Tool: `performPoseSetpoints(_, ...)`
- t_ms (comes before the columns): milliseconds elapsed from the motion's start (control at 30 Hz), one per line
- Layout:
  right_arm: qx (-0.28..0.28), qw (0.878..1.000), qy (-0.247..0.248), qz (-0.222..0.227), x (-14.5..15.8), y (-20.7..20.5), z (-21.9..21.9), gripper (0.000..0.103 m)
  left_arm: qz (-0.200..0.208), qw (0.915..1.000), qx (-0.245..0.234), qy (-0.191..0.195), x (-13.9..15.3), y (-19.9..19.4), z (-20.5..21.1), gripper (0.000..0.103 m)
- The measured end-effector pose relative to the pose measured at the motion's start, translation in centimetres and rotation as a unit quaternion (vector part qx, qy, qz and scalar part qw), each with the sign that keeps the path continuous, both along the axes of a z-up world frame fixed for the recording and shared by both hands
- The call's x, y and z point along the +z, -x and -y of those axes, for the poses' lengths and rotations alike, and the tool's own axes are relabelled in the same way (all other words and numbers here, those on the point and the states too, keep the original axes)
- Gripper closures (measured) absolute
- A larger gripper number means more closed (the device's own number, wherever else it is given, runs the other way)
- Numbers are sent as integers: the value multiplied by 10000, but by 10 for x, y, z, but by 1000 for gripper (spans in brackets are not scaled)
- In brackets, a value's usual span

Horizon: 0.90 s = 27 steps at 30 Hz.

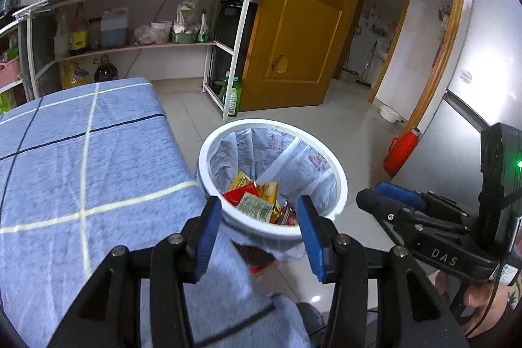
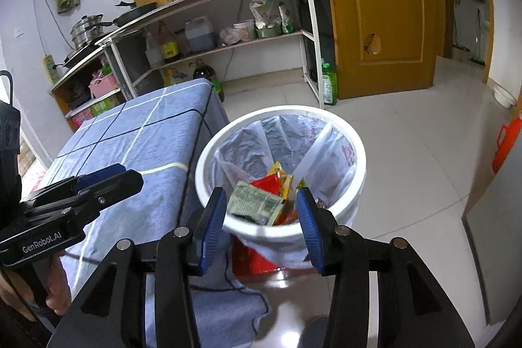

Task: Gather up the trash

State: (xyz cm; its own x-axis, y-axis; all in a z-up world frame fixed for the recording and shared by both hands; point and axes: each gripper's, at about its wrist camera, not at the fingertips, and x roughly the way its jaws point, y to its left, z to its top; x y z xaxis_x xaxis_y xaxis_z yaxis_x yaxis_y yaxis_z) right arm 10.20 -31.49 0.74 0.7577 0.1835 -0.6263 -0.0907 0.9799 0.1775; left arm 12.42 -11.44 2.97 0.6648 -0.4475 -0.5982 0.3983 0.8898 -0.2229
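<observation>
Wrappers (image 2: 257,201) are sitting down in the lined white bin (image 1: 208,149) beside the blue-checked table (image 1: 81,168), both your left tongs (image 1: 257,230) and right tongs (image 2: 261,227) apart and empty, so looks like drop-off's done—next you'd hunt for more trash.

I held the left gripper (image 1: 257,232) tilted downward with its blue pads (image 1: 205,237) standing well apart and nothing between them. The right gripper (image 2: 261,225) pointed down at much the same slant beside it, its jaws parted and empty too. Each gripper showed side-on at the edge of the other's view, fingers forward, with part of my hand (image 2: 55,292) wrapped around the handle below it.
</observation>
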Motion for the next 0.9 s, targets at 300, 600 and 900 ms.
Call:
performPoseSetpoints(300, -50, 9999, 92, -89, -6, 44, -11, 57, 176, 9998, 8, -73, -2, 46, -11, 48)
performPoseSetpoints(600, -80, 9994, 325, 3, -7, 80, -25, 57, 205, 9996, 166, -142, -9, 75, -25, 47)
performPoseSetpoints(900, -77, 9984, 479, 300, -4, 100, -35, 57, 178, 9986, 474, -158, -17, 96, -34, 47)
